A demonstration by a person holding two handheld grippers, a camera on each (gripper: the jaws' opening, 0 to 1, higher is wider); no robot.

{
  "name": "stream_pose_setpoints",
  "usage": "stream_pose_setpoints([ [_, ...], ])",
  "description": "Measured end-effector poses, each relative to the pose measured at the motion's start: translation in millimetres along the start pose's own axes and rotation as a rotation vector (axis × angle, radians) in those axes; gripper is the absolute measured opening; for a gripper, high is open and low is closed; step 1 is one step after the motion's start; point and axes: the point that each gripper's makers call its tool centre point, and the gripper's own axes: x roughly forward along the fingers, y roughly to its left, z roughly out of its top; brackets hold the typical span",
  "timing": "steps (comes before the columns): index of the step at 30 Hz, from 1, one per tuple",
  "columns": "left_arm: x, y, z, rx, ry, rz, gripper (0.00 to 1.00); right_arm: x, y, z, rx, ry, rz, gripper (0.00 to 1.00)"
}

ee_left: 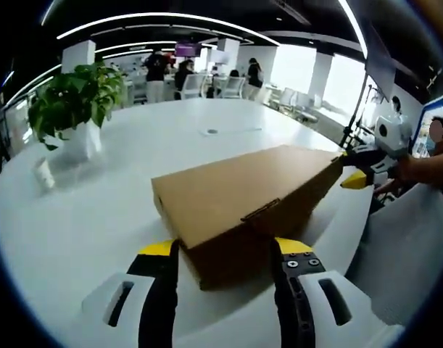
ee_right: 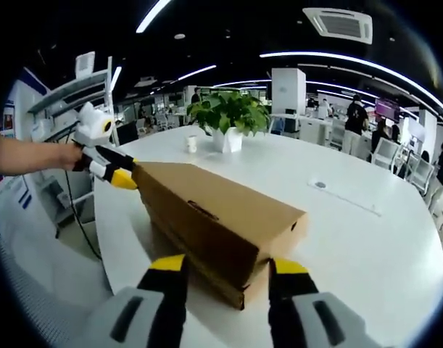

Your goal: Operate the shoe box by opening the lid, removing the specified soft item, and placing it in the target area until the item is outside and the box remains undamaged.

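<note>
In the left gripper view, the left claw (ee_left: 225, 250) rises from the bottom edge with its two yellow-tipped black jaws spread wide, one on each side of the near corner of a closed brown cardboard shoe box (ee_left: 250, 199). The jaws sit just beside the box's walls; whether they actually press on the cardboard cannot be told. The box lies flat on a large round white worktop (ee_left: 83, 232), its lid down and a small tab showing at the lid's front edge. At the box's far end the other claw reaches in from the right, yellow tip at the corner of the box, held by a person's hand (ee_left: 406, 168). In the right gripper view, the right claw (ee_right: 228, 267) likewise has its jaws spread apart around the opposite corner of the same box (ee_right: 217, 217), close beside the cardboard, contact unclear. Beyond the box in that view, the left claw's yellow tip meets the far corner. Farther back on the worktop stand a small white cup (ee_right: 191, 144) and a leafy green plant in a white pot (ee_right: 228, 119). Past the worktop, chairs and several standing people appear in a bright open office under long ceiling lights.
</note>
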Motion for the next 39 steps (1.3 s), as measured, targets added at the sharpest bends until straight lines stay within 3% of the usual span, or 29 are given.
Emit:
stream_pose_setpoints([
  [7, -1.8, -0.8, 5.9, -0.001, -0.020, 0.003, 0.53, -2.2, -1.7, 5.7, 0.002, -0.010, -0.006, 0.41],
  [14, -8.6, 0.3, 22.2, 0.021, -0.068, 0.018, 0.51, -6.7, -5.6, 20.9, -0.018, -0.041, -0.022, 0.40],
  [26, -12.0, 7.5, 39.8, 0.015, -0.119, 0.048, 0.47, -8.3, -20.7, 37.1, -0.043, -0.071, -0.067, 0.27],
  [39, -16.3, 24.8, 57.5, -0.005, -0.168, 0.102, 0.35, -10.3, -39.5, 55.3, -0.025, -0.107, -0.107, 0.14],
])
